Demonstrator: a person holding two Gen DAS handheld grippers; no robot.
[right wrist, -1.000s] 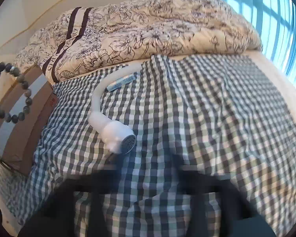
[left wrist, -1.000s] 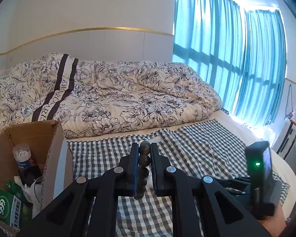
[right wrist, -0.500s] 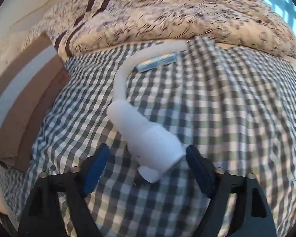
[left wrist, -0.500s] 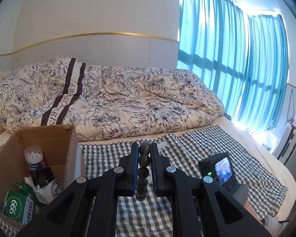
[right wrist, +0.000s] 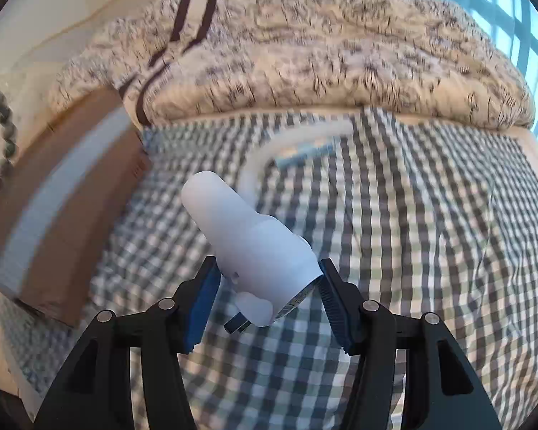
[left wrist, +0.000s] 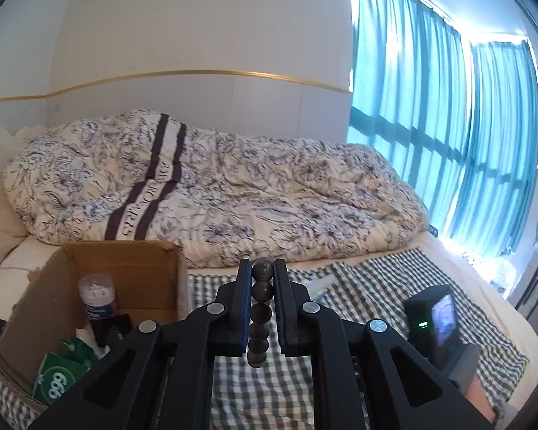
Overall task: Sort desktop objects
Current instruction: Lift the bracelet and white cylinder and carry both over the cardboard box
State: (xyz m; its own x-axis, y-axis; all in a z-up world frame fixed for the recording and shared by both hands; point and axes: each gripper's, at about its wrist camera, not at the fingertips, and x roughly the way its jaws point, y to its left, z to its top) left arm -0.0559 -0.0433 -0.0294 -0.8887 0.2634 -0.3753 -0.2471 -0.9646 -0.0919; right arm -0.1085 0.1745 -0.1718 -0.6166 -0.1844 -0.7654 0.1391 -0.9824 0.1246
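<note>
Dark beads of a bracelet sat pinched between the narrow jaws of the left gripper, raised just right of the cardboard box, which already held a bottle and a green packet.

From the right wrist, the right gripper had its jaws against both sides of a white plug, its cable trailing over the checked cloth right of the box. Judging by this, both items were mid-carry; next, each needs moving over the box and releasing.

box top open | items inside | checked cloth mostly bare
</note>
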